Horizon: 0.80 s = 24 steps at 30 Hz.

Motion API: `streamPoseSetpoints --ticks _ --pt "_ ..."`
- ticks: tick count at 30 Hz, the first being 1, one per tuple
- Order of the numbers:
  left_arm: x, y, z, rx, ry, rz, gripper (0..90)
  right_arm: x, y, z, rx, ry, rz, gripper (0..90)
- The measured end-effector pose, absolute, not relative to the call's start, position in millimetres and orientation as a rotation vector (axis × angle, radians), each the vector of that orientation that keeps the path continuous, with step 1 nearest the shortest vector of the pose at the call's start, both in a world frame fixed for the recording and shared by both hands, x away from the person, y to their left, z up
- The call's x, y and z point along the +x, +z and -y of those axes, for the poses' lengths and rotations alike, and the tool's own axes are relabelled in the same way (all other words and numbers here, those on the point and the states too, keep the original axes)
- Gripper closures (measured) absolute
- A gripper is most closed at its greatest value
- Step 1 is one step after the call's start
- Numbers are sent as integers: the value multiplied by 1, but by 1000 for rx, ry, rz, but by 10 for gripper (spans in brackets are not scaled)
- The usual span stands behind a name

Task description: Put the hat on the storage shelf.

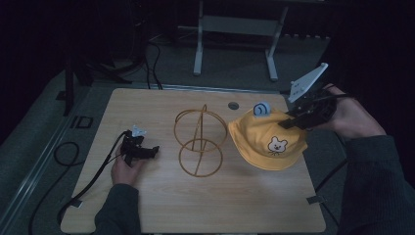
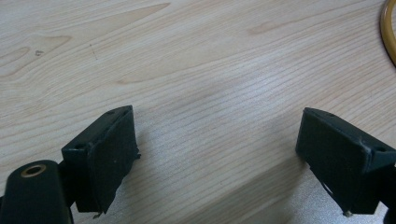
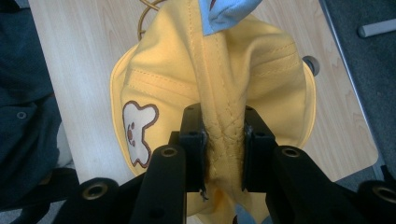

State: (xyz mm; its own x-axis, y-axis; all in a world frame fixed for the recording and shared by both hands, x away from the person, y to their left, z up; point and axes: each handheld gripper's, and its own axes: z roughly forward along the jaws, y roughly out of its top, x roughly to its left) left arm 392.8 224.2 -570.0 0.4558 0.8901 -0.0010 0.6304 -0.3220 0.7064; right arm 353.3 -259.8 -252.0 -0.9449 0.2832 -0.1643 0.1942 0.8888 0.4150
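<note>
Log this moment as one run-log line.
right gripper: shut on yellow hat | left gripper: open over table | wire stand: untouched

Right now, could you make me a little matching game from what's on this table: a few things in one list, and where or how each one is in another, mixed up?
Things:
1. hat
2. wire stand
3. left claw
4. right claw

States:
A. open over bare wood
B. pinched at a fold, right side of the table
C. shut on yellow cloth
D. standing mid-table, untouched

Pairs: 1-B, 2-D, 3-A, 4-C
</note>
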Motion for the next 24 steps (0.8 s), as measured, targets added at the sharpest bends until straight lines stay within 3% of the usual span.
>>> streamPoseSetpoints --ticks 24 --pt "393 -570 -224 2066 521 -1263 123 356 -232 249 336 658 -2786 749"
